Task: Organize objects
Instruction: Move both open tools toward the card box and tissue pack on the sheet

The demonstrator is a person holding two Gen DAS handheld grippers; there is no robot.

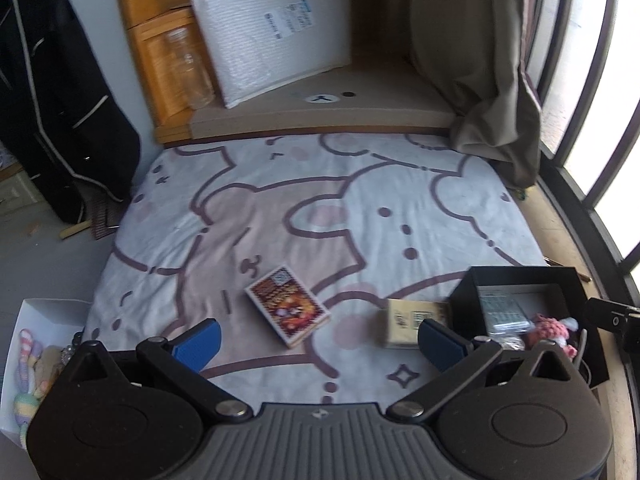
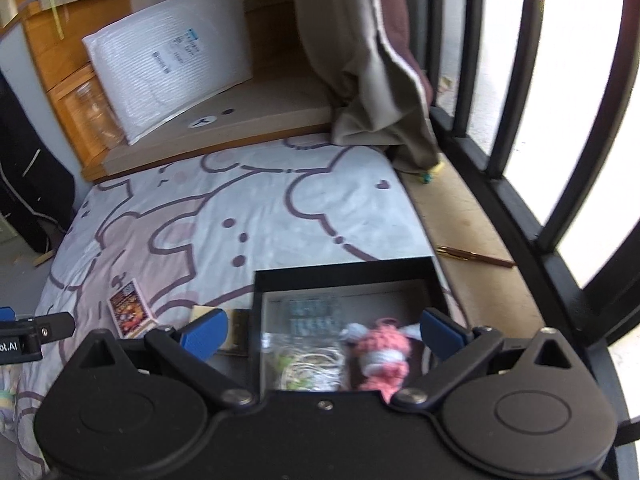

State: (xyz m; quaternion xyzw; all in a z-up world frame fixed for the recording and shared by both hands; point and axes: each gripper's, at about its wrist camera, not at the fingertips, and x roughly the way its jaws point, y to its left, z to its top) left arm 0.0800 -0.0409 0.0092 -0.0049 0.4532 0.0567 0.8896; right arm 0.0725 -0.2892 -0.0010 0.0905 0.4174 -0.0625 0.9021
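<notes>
Bedsheet (image 1: 320,200): card box (image 1: 287,305) ahead of left gripper (image 1: 320,338)

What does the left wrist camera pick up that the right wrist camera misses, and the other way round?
Only the left wrist view shows the white box of pastel knitted toys at the mattress's left edge.

Only the right wrist view shows the pen on the ledge by the window bars, and the coiled white cord inside the black box.

Both show the patterned card box and the tan box on the bear-print sheet, the black box holding a pink crocheted toy, and the white padded envelope. Both sets of jaws stand open, empty.
</notes>
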